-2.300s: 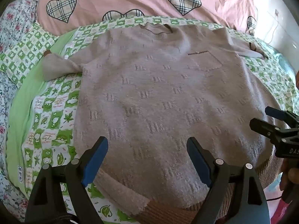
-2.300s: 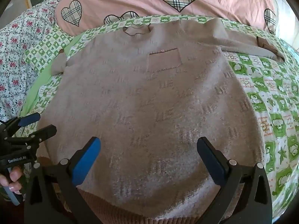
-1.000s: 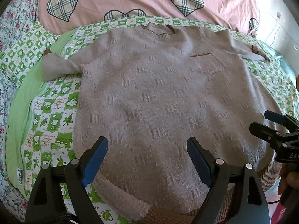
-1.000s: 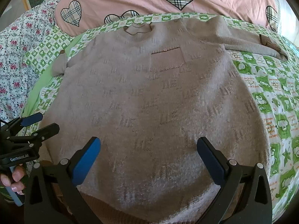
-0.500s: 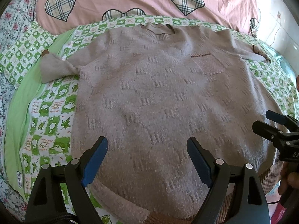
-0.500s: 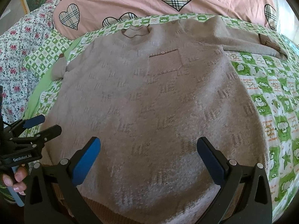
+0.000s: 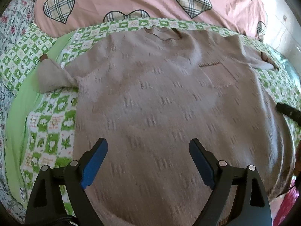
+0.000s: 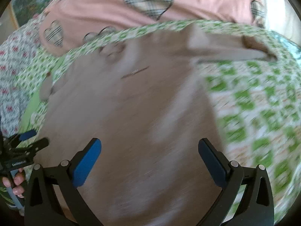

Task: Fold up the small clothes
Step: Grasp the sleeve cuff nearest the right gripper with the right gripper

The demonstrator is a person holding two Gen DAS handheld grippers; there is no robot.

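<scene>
A taupe knitted sweater (image 7: 160,98) with a chest pocket (image 7: 220,75) lies flat, front up, on a green checked bedspread (image 7: 52,120). Its neck points away and its hem is nearest me. The left sleeve (image 7: 50,75) is bunched short; the right sleeve (image 8: 231,50) stretches out to the right. My left gripper (image 7: 148,150) hovers open over the lower left of the sweater. My right gripper (image 8: 149,150) stands open above the lower right part, in a view blurred by motion. Nothing is between either pair of fingers.
A pink quilt with plaid hearts (image 7: 131,1) lies behind the sweater. Floral bedding (image 7: 11,24) runs along the left. A tip of the right gripper (image 7: 287,110) shows at the right edge of the left wrist view. A hand (image 8: 15,184) holds the left gripper at the lower left of the right wrist view.
Both grippers have moved forward over the sweater. The right gripper swung fast toward the right, blurring its view and bringing the right sleeve and bedspread into view.
</scene>
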